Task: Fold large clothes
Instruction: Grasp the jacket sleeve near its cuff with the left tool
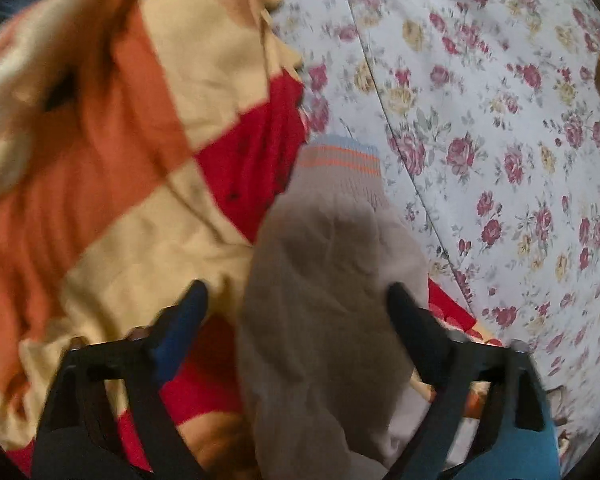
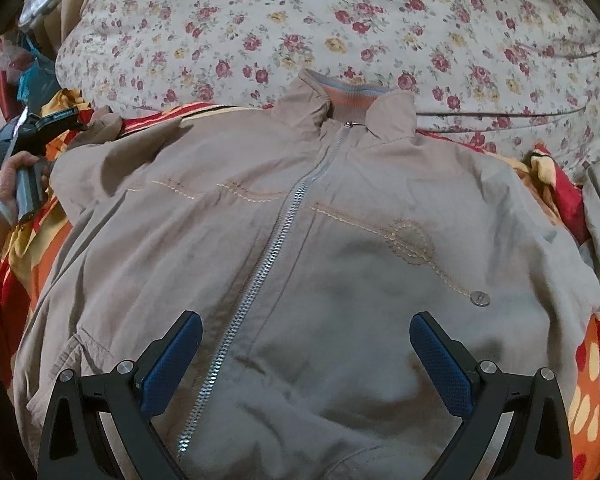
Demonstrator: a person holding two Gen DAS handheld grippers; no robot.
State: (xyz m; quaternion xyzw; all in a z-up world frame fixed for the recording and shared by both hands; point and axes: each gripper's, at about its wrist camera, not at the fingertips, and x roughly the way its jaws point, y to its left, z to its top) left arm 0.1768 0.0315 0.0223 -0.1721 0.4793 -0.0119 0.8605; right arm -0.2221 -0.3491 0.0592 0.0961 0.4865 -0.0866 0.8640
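1. Bed with floral sheet (image 2: 340,20), roses on white, fills the far side of both views; a seam line runs across it.
2. Blanket (image 1: 112,128) in red, orange and cream blocks lies on the bed, under and beside the jacket.
3. Beige jacket (image 2: 300,220) lies spread flat, front up, on the blanket, collar toward the floral sheet. It is zipped; the silver zipper (image 2: 260,280) runs down the middle.
4. Jacket sleeve (image 1: 324,280), ribbed cuff with orange and blue stripes at its far end, lies between my left fingers.
5. My left fingers (image 1: 296,300) stand apart with the sleeve in the gap; this view is blurred, so I cannot tell if the pads press on the cloth.
6. My right fingers (image 2: 306,344) are wide apart, hanging over the lower front of the jacket, gripping nothing.
7. My left hand (image 2: 8,192), white bangle on the wrist, shows at the far left edge of the right view, holding its grip handle.
8. Small round snap button (image 2: 480,299) on the jacket's chest, at the end of a stitched curve.
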